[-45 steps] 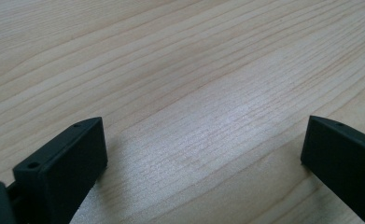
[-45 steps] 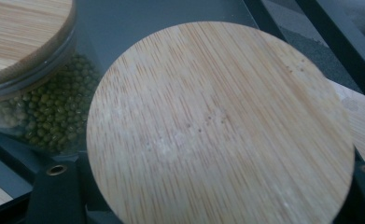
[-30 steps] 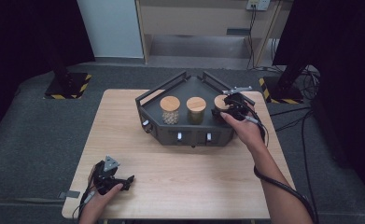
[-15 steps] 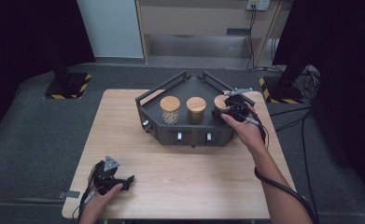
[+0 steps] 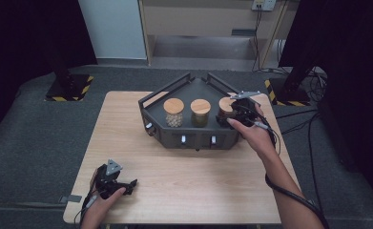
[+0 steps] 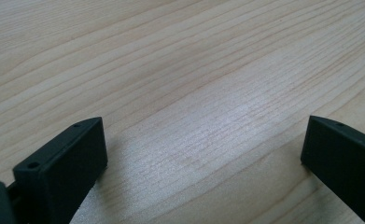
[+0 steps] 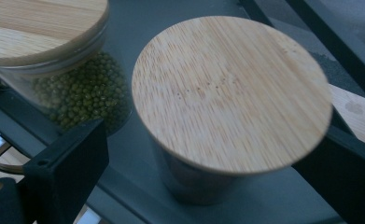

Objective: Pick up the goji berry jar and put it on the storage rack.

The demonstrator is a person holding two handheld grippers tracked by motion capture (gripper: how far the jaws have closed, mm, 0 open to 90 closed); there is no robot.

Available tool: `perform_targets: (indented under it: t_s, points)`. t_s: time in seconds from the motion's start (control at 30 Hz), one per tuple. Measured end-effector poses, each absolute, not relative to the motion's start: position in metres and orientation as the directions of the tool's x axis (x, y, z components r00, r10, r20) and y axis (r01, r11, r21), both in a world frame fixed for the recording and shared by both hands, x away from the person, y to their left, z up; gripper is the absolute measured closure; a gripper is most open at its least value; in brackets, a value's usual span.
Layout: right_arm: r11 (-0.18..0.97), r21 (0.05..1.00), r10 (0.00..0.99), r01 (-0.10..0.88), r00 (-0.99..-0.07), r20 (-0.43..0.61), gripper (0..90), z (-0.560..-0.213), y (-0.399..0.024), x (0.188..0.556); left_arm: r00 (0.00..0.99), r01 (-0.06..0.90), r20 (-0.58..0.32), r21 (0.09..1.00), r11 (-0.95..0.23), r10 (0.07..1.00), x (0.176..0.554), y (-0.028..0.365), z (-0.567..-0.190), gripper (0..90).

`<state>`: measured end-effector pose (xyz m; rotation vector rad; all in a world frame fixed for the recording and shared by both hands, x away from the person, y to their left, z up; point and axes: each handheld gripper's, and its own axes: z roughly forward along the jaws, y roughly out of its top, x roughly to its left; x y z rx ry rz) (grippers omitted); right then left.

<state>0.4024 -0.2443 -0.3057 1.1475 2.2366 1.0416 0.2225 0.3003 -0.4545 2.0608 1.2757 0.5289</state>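
A black angular tray (image 5: 190,136) on the wooden table holds three glass jars with round wooden lids. My right gripper (image 5: 228,114) is at the rightmost jar (image 5: 225,106). In the right gripper view the right gripper (image 7: 210,140) is open, its jaws on either side of that jar (image 7: 231,88), and the left jaw stands clear of the glass. The middle jar (image 7: 77,95), full of green beans, stands just beside it. My left gripper (image 5: 126,185) lies on the table near the front left corner. It is open (image 6: 207,130) over bare wood.
The left jar (image 5: 173,112) holds pale contents, and the middle jar (image 5: 200,113) stands next to it. The tray has raised rails (image 5: 165,90) at the back and small knobs (image 5: 182,139) on its front wall. The table (image 5: 198,181) sits on grey carpet.
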Motion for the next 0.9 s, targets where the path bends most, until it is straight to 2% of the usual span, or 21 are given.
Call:
perform_targets:
  t_s: [0.9]
  points:
    - [0.341,0.797,0.829,0.498,-0.559,-0.005,3.4,-0.307,-0.276,0.356,0.445,0.634,0.002,0.706,-0.316,0.895,0.222,0.3,-0.454,0.0]
